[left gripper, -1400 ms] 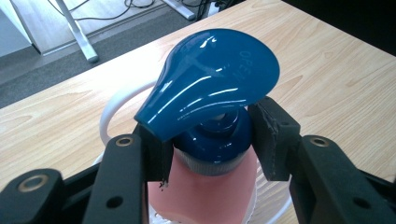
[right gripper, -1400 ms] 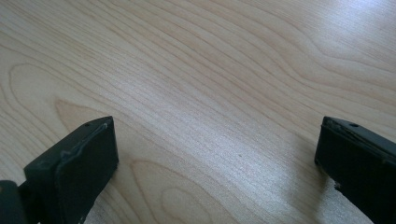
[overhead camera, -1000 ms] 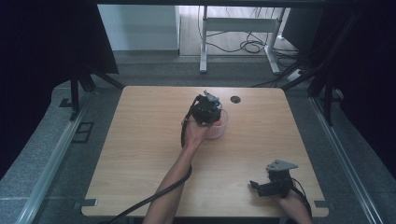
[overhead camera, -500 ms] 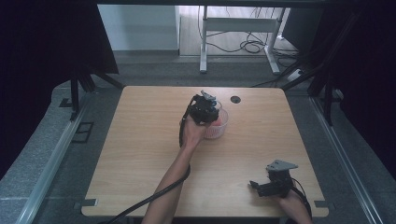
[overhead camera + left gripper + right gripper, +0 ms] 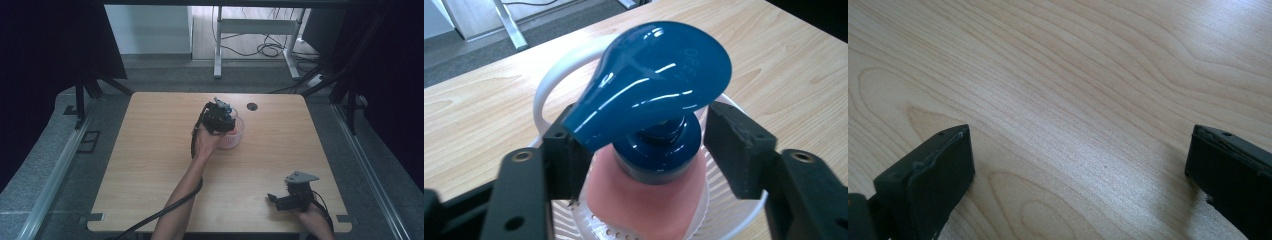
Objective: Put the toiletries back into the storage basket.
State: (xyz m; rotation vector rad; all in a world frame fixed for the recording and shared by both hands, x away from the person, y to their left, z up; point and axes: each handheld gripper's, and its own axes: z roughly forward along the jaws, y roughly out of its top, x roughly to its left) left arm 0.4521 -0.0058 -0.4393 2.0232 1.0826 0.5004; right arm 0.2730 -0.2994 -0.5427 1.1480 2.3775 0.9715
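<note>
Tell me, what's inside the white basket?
A pink bottle with a dark blue pump top stands inside the white basket. The left gripper has its jaws on either side of the top. The bottle hides the basket's bottom.

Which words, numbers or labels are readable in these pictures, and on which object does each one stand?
Raised lettering on the blue pump head of the bottle standing in the white basket: too faint and glossy to read for certain; it may begin with "O".
No other text is readable on the table or on the left gripper and right gripper.
</note>
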